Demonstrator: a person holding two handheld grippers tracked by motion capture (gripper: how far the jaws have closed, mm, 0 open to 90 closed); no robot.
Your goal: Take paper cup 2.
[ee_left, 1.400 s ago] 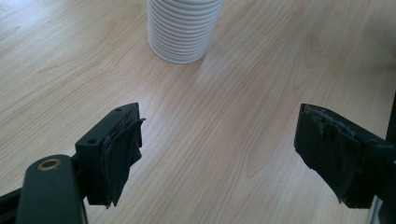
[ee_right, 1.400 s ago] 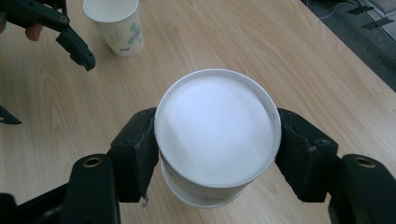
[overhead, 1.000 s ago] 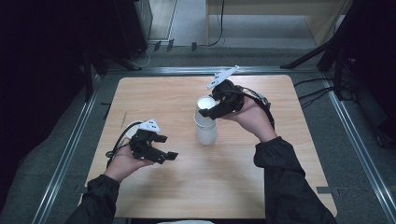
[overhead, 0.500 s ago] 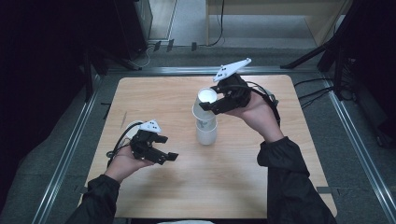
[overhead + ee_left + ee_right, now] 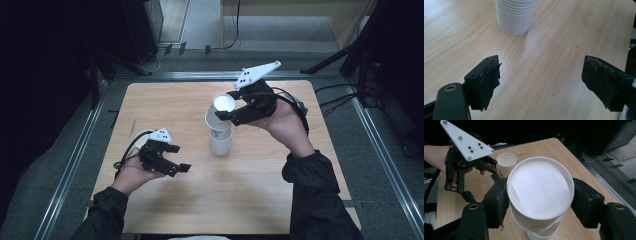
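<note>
1. Right gripper view: right gripper [image 5: 540, 202] jaws clamp one white paper cup [image 5: 540, 187], empty, raised out of the cup stack [image 5: 220, 137] at table [image 5: 165, 105] centre.
2. A second single cup [image 5: 506, 162], empty, stands beside the left gripper [image 5: 172, 159], whose jaws are apart, holding nothing.
</note>
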